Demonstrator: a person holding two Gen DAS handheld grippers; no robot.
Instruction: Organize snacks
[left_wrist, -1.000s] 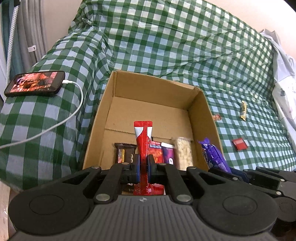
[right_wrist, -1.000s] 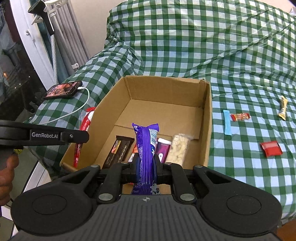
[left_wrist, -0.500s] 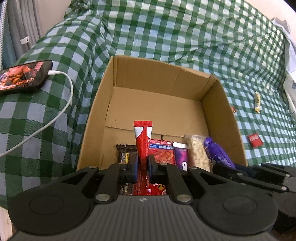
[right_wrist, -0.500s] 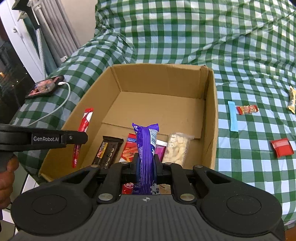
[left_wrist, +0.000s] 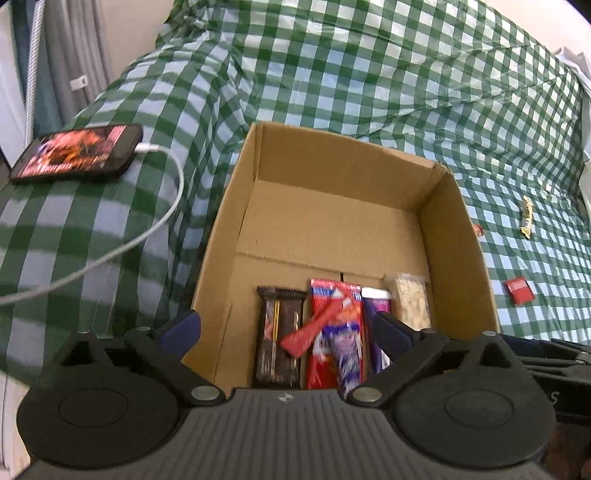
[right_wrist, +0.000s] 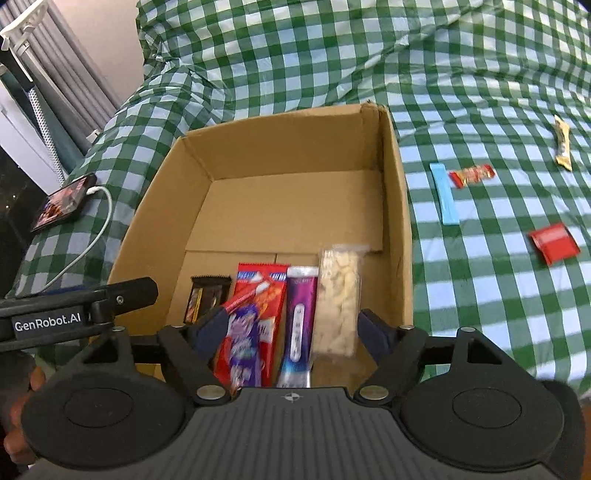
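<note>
Gaping empty, left gripper (left_wrist: 287, 330) and right gripper (right_wrist: 291, 330) over blurred red stick (left_wrist: 317, 326), purple packet (right_wrist: 242, 341).

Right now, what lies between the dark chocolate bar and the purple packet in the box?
The flat red packet, with the dropped red stick and blurred purple wrapper atop it; right wrist view.

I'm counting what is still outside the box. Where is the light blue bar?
In the right wrist view, the light blue bar lies on the checked cloth right of the cardboard box, touching a small red wrapper.
</note>
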